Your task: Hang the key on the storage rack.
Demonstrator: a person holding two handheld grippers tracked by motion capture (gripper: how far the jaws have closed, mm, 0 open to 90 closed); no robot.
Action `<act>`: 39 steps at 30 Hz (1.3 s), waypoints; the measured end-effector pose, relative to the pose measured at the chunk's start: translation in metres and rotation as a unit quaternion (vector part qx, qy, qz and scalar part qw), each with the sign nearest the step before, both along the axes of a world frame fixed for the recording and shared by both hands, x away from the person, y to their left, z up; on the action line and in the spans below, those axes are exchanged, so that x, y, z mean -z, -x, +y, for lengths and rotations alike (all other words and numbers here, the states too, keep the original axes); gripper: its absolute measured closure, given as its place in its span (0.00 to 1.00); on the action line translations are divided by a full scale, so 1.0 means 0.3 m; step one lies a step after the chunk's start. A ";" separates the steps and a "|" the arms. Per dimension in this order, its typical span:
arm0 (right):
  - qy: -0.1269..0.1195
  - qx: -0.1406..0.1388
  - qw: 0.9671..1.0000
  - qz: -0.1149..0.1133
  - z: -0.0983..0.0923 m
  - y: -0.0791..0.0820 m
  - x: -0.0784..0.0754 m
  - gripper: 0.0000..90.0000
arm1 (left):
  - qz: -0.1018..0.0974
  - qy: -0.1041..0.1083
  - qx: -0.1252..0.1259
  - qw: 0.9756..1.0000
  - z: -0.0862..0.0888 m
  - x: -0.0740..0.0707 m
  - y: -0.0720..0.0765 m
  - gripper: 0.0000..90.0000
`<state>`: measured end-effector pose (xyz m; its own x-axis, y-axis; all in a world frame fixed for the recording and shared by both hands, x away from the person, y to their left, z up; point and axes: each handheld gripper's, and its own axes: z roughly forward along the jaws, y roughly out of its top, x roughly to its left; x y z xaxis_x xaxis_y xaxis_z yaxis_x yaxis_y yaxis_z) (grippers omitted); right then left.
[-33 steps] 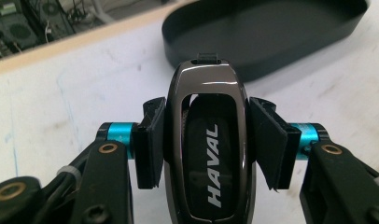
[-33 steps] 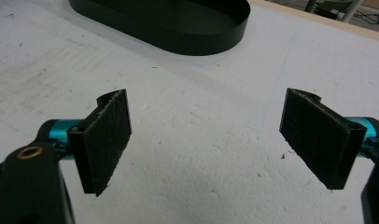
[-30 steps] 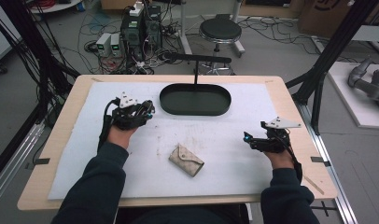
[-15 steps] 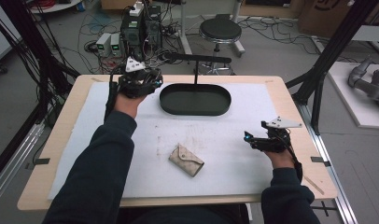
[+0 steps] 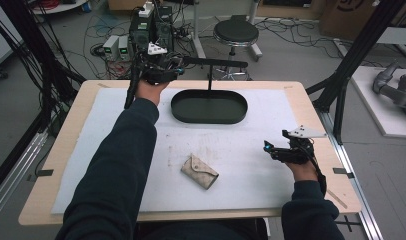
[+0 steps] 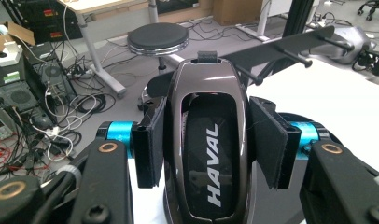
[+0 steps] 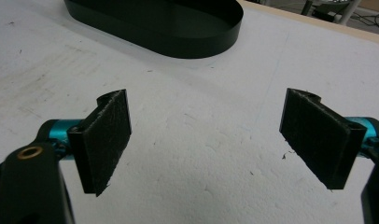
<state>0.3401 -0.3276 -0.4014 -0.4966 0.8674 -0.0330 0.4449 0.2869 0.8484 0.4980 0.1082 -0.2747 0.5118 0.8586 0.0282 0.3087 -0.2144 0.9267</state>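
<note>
Here, your left arm stretches to the table's far edge, the left gripper (image 5: 158, 70) clamping a glossy Haval key fob (image 6: 207, 140) beside the black rack (image 5: 216, 63), farther out than half a second ago. Your right gripper (image 5: 283, 150) rests low, jaws wide, unmoved; the beige key pouch (image 5: 199, 171) lies mid-mat.

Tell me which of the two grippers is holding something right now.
The left gripper, raised beyond the table's far-left edge, is clamped on a glossy dark-brown HAVAL car key fob; the right gripper is open over the white mat.
</note>
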 end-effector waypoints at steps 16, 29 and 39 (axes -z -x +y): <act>-0.006 -0.009 1.000 -0.001 0.005 0.002 0.000 0.19 | 0.013 -0.001 -0.053 0.999 -0.012 0.027 -0.090 0.54; -0.004 -0.007 1.000 0.002 0.009 0.008 0.002 0.19 | 0.084 -0.001 -0.067 0.994 0.038 0.176 -0.081 0.54; -0.004 -0.009 1.000 0.004 0.012 0.007 0.005 0.19 | 0.122 0.017 -0.036 0.992 0.027 0.265 -0.082 0.54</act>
